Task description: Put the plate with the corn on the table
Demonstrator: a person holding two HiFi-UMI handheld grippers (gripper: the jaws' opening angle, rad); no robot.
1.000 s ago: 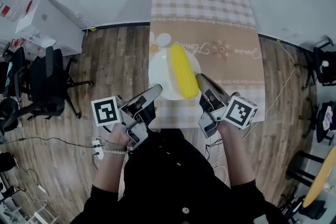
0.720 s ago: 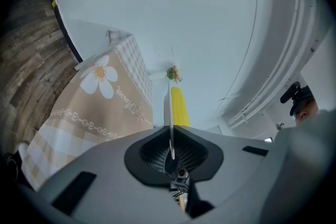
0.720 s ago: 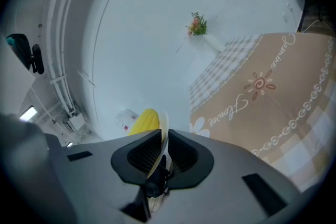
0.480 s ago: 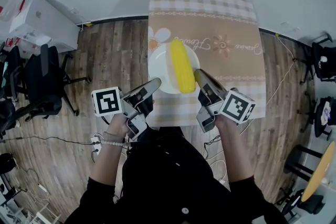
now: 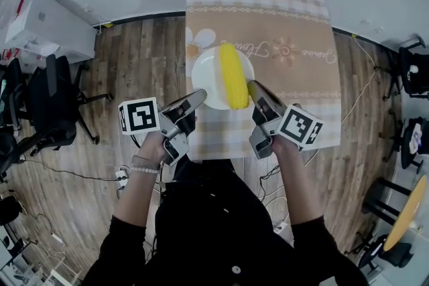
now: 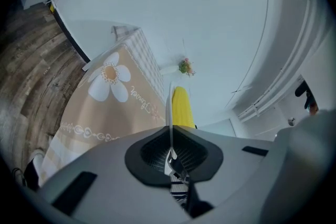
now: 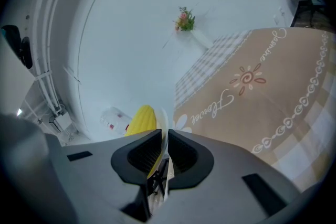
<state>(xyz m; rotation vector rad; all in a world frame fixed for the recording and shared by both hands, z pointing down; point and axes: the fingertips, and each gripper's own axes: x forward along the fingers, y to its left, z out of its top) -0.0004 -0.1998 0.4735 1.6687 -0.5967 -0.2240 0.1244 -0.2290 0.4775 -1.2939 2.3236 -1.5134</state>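
A white plate (image 5: 206,77) carrying a yellow corn cob (image 5: 232,76) is over the near left part of the table (image 5: 295,43), which wears a tan and checked cloth. Whether the plate rests on the cloth I cannot tell. My left gripper (image 5: 198,98) grips the plate's near left rim; its jaws have just been closing, with the rim (image 6: 169,105) between them. My right gripper (image 5: 253,85) is shut on the near right rim (image 7: 164,122). Corn shows beyond the jaws in both gripper views (image 6: 181,107) (image 7: 140,119).
A small vase of flowers (image 7: 185,19) stands at the table's far end. Black office chairs (image 5: 53,104) and white boxes (image 5: 37,23) are on the wood floor to the left. More chairs (image 5: 412,70) are at the right, and cables trail near my feet.
Both grippers and the plate with the corn have sunk toward the tablecloth; the plate looks smaller and sits a little further in over the cloth.
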